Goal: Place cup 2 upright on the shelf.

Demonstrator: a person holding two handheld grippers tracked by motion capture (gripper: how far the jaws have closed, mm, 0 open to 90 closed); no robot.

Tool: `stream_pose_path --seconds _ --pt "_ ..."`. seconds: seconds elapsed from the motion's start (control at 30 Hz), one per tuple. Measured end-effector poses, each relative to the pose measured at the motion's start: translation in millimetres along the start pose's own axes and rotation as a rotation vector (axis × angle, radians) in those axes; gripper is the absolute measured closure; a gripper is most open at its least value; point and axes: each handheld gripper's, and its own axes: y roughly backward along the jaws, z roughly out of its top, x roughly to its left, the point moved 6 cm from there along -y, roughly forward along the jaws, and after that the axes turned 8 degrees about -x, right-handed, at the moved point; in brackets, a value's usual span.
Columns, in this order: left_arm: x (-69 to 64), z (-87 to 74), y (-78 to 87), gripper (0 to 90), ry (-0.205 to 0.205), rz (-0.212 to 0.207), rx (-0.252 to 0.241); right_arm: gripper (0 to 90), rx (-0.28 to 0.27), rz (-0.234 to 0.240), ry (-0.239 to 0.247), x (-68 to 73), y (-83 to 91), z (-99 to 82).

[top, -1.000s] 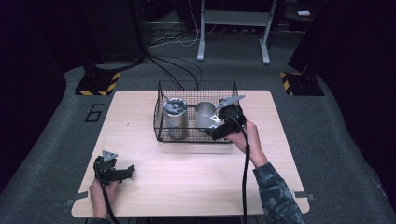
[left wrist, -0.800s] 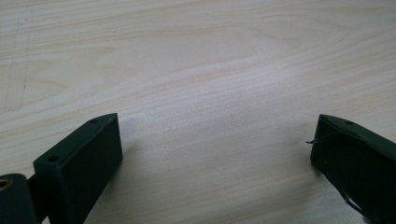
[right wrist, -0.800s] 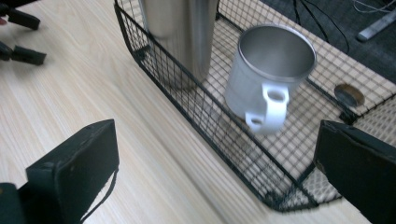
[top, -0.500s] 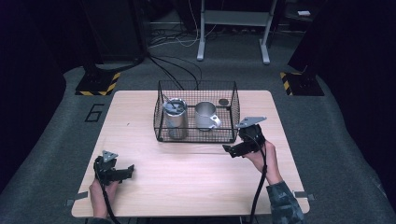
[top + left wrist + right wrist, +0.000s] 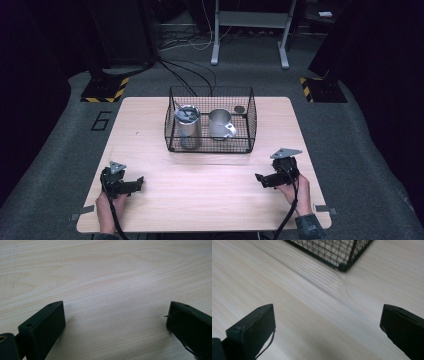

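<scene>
A black wire basket (image 5: pixel 210 146) stands at the back middle of the wooden table (image 5: pixel 210 185). Inside it a tall metal can (image 5: pixel 188 127) holds a grey lump at the left. A metal mug (image 5: pixel 220 124) with a handle stands beside it, and a small dark round thing (image 5: pixel 240 109) lies at the basket's back right. My left gripper (image 5: pixel 139 183) rests near the front left, open and empty over bare wood (image 5: pixel 115 312). My right gripper (image 5: pixel 260 179) sits near the front right, open and empty (image 5: pixel 327 322), with the basket's corner (image 5: pixel 343 266) ahead of it.
Beyond the table lie a dark carpet floor, cables (image 5: pixel 190 75), a metal stand (image 5: pixel 250 30) and yellow-black striped bases (image 5: pixel 105 90). Bare wood stretches between my two grippers and in front of the basket.
My right gripper has come out of the basket, leaving the mug inside, and moved back to the front right of the table. The left gripper has stayed put.
</scene>
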Motion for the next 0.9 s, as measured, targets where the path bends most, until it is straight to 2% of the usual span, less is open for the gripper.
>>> stream_pose_path --seconds 0.23,0.27,0.3,0.4,0.47,0.5,0.53,0.63,0.83,0.87,0.9 --pt "0.0 0.0 0.0 2.1 0.000 0.000 0.000 0.0 0.009 -0.041 -0.072 -15.3 -0.5 -41.4" --pt "0.1 -0.1 0.2 2.1 0.000 0.000 0.004 0.0 0.009 -0.050 -0.096 -16.5 -0.6 -46.0" --pt "0.2 0.0 0.1 2.1 -0.002 0.000 0.001 0.0 0.004 -0.058 -0.083 -20.3 0.0 -50.8" --pt "0.1 0.0 0.1 2.1 -0.001 0.000 0.001 0.0 0.004 -0.088 -0.114 -27.3 0.8 -64.6" --pt "0.1 0.0 0.1 2.1 -0.001 0.000 0.001 0.0 0.003 -0.102 -0.118 -32.3 1.5 -71.8" --pt "0.1 0.0 0.1 2.1 -0.001 0.000 0.001 0.0 -0.013 -0.127 -0.117 -34.8 3.5 -75.1" --pt "0.0 0.0 0.0 2.1 0.000 0.000 0.000 0.0 -0.024 -0.140 -0.103 -37.3 4.4 -76.7" --pt "0.0 0.0 0.0 2.1 -0.001 0.002 -0.001 0.0 -0.040 -0.162 -0.103 -41.7 9.3 -82.0" --pt "-0.2 0.0 0.2 2.0 0.001 0.004 0.001 0.0 -0.040 -0.168 -0.124 -45.8 13.6 -85.7" --pt "-0.7 -0.4 0.5 2.0 0.006 0.003 0.006 0.0 -0.040 -0.158 -0.101 -47.3 13.7 -85.8" --pt "-0.8 -0.3 0.3 2.0 0.006 0.003 0.002 0.0 -0.035 -0.159 -0.115 -46.3 14.0 -86.1"
